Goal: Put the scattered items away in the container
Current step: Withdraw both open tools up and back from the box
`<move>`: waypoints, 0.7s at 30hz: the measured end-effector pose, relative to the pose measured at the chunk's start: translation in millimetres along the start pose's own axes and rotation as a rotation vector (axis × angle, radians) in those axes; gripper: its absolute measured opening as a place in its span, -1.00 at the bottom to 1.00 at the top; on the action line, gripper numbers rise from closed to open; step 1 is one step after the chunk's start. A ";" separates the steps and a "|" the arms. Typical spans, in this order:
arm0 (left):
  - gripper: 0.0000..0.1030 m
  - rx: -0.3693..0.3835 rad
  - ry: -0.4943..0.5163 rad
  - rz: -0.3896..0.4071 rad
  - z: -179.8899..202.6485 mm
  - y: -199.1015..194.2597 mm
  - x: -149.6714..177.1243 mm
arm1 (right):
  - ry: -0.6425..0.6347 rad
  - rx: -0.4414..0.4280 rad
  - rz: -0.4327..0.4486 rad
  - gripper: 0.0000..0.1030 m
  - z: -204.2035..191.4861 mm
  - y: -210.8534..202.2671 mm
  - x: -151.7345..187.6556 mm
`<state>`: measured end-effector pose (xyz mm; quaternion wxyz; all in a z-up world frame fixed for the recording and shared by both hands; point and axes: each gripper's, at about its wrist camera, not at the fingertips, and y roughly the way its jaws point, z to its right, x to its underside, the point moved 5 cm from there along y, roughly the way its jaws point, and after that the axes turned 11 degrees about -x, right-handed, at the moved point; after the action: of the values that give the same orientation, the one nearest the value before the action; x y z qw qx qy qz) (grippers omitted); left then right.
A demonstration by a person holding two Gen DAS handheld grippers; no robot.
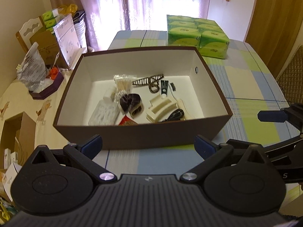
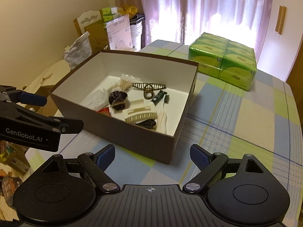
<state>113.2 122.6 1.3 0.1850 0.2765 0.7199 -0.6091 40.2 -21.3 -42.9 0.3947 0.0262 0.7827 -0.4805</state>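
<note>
Two handheld grippers hover with their jaws spread wide and nothing between them, just short of a brown cardboard box [image 1: 144, 134] on a table covered by a checked cloth [image 1: 251, 87] of blue, green and cream. The left gripper [image 1: 148, 145] faces the box's near wall squarely; the right gripper [image 2: 152, 155] sits off the box's near corner, with the left tool visible at the left edge of its view. Inside the white-lined box, nearest the front wall, lie a red packet [image 1: 127, 122], a clear plastic pack [image 1: 104, 113], a cream hair claw clip [image 1: 162, 109] and a coiled black cable [image 1: 175, 115]. A dark velvet scrunchie [image 1: 130, 102] rests at the centre, touching a bag of cotton swabs [image 1: 123, 85] behind it. A white toothbrush [image 2: 162, 117] lies along the right side next to a small dark green tube [image 1: 164, 89]. Toward the back wall sit a striped hair clip [image 1: 147, 80] and a small leopard-print claw clip [image 1: 154, 89]. Beyond the box, well apart on the cloth, stands a block of green tissue packs [image 1: 197, 34]. Pale purple curtains [image 1: 144, 3] glow with daylight behind the table, and cartons and bags crowd the far left.
</note>
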 end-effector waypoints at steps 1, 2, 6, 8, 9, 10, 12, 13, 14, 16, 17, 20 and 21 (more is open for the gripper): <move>0.97 -0.005 -0.002 -0.003 1.3 -1.3 2.0 | 0.001 -0.004 -0.004 0.78 0.7 -0.8 1.8; 0.97 -0.009 -0.004 -0.005 2.3 -2.5 3.7 | 0.002 -0.008 -0.008 0.78 1.1 -1.6 3.9; 0.97 -0.022 -0.015 -0.016 6.2 -6.6 10.5 | 0.008 -0.019 -0.016 0.78 3.0 -5.8 11.1; 0.97 -0.031 -0.021 -0.021 8.5 -8.1 13.8 | 0.011 -0.021 -0.019 0.78 4.9 -7.6 14.1; 0.97 -0.037 -0.025 -0.022 9.1 -8.8 14.9 | 0.014 -0.021 -0.022 0.78 6.2 -8.2 15.4; 0.97 -0.042 -0.029 -0.022 9.8 -9.8 16.4 | 0.016 -0.021 -0.024 0.78 7.7 -8.5 16.4; 0.97 -0.049 -0.034 -0.025 11.0 -11.4 18.7 | 0.019 -0.021 -0.029 0.78 9.3 -9.7 19.8; 0.97 -0.052 -0.037 -0.027 11.4 -12.3 20.0 | 0.021 -0.022 -0.032 0.78 10.0 -10.3 21.3; 0.97 -0.056 -0.040 -0.029 11.9 -12.9 21.3 | 0.021 -0.022 -0.034 0.78 10.5 -11.1 22.7; 0.97 -0.062 -0.045 -0.034 13.1 -14.0 24.1 | 0.021 -0.025 -0.037 0.78 11.1 -12.7 25.0; 0.97 -0.064 -0.046 -0.036 13.9 -14.4 25.4 | 0.020 -0.026 -0.038 0.78 10.9 -13.5 26.1; 0.97 -0.066 -0.048 -0.042 17.0 -15.0 28.8 | 0.016 -0.030 -0.040 0.78 11.9 -15.5 28.9; 0.97 -0.066 -0.048 -0.044 18.3 -15.2 29.8 | 0.016 -0.031 -0.042 0.78 12.3 -15.9 29.8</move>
<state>79.2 108.3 -8.4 0.1979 0.2396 0.7410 -0.5953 20.3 -49.4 -53.3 0.3786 0.0078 0.7936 -0.4762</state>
